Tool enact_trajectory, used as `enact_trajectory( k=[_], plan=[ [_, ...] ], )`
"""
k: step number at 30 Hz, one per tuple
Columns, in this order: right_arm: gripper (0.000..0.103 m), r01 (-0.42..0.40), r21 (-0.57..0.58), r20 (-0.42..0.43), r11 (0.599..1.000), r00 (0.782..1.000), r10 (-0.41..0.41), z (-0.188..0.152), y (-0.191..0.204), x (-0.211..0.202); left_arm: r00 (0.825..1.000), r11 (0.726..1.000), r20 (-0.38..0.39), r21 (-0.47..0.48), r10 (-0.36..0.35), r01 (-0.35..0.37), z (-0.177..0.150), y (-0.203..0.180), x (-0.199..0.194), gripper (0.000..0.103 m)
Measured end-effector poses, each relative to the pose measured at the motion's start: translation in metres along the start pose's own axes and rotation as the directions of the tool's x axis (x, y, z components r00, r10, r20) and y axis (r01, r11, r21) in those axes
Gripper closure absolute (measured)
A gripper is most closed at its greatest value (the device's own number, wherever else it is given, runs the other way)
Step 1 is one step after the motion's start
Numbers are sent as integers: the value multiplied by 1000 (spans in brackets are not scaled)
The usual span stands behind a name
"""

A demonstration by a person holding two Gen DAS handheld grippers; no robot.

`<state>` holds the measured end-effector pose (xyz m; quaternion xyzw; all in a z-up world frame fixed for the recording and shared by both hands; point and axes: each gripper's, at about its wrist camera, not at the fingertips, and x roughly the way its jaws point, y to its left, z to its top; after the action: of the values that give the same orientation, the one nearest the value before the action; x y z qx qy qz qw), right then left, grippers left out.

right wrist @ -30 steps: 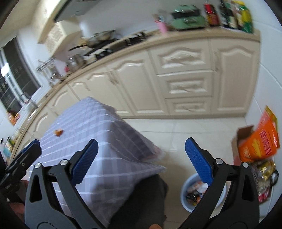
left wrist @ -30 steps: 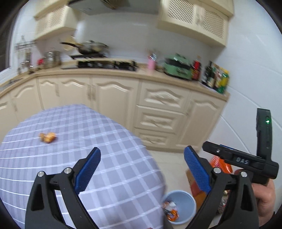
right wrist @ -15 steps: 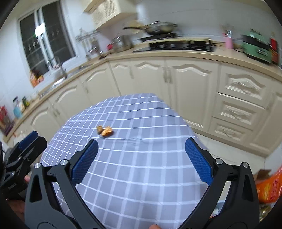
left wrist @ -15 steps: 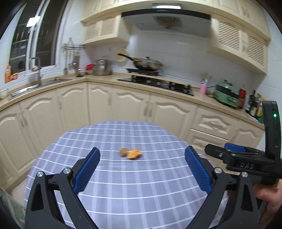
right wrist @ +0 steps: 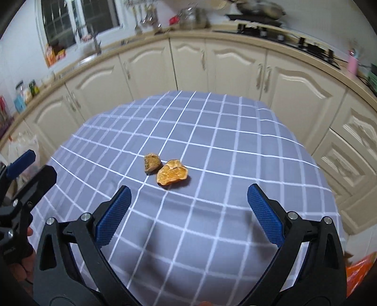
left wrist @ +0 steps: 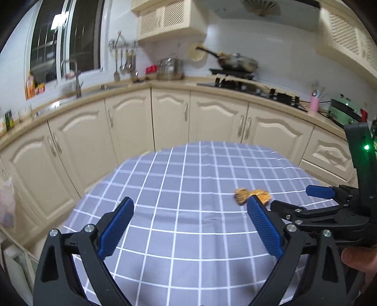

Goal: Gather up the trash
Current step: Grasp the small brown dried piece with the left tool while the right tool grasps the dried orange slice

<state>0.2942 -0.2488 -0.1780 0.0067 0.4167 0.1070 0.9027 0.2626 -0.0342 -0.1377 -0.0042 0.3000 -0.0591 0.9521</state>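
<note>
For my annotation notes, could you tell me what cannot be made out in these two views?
- Orange peel piece: left wrist view, partly hidden behind a blue finger.
- Pan on the stove: right wrist view, blurred and cut by the top edge.
- Orange bag: right wrist view, cut off at the lower right corner.

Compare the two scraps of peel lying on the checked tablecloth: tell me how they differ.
The orange peel piece is larger and bright orange, lying flatter with its glossy inner side up. The brown peel piece is smaller, duller and darker, and sits up as a rounder lump. Both lie close together on the tablecloth, ungripped, ahead of the right gripper, whose empty jaws are closing.
</note>
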Motion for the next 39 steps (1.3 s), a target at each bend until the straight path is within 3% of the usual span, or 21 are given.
enact_trajectory(
  k=[5, 9, 10, 15, 22, 26, 33, 35, 36, 38, 39],
  plan=[
    [41, -4, -44, -48, 999, 999, 2, 6, 10, 32, 999, 999, -37, -28, -16, 15, -9, 9, 28, 8],
    [51, 19, -102, -32, 995, 999, -22, 3, 19, 35, 997, 998, -74, -58, -38, 34, -14, 13, 37, 8],
    [62, 14, -109, -36, 994, 999, -18, 4, 18, 35, 996, 997, -76, -59, -45, 40, -14, 14, 38, 8],
    [63, 7, -90, -16, 996, 1000, -9, 3, 12, 31, 995, 999, -91, -31, -45, 42, -16, 7, 41, 8],
    [63, -50, 91, 60, 995, 997, 45, 1, -27, 15, 992, 995, -112, 65, -64, 71, -3, -22, 48, 8],
    [63, -26, 149, 94, 988, 995, 12, 0, -43, 7, 984, 990, -158, 104, -83, 100, 6, -42, 71, 8],
    [63, 24, 151, 84, 988, 996, -37, -1, -47, 5, 964, 983, -254, 141, -76, 115, 6, -60, 108, 10],
    [63, 25, 151, 83, 988, 996, -37, -1, -47, 5, 951, 979, -292, 138, -103, 149, 5, -63, 116, 21],
    [63, 27, 146, 82, 989, 996, -39, -2, -46, 4, 947, 977, -304, 143, -107, 157, 4, -66, 120, 32],
    [63, 23, 142, 82, 990, 996, -34, -2, -44, 5, 949, 973, -298, 165, -105, 160, 5, -70, 121, 43],
    [63, 22, 141, 82, 990, 996, -34, -1, -44, 5, 948, 967, -295, 181, -122, 181, 5, -74, 120, 56]
  ],
)
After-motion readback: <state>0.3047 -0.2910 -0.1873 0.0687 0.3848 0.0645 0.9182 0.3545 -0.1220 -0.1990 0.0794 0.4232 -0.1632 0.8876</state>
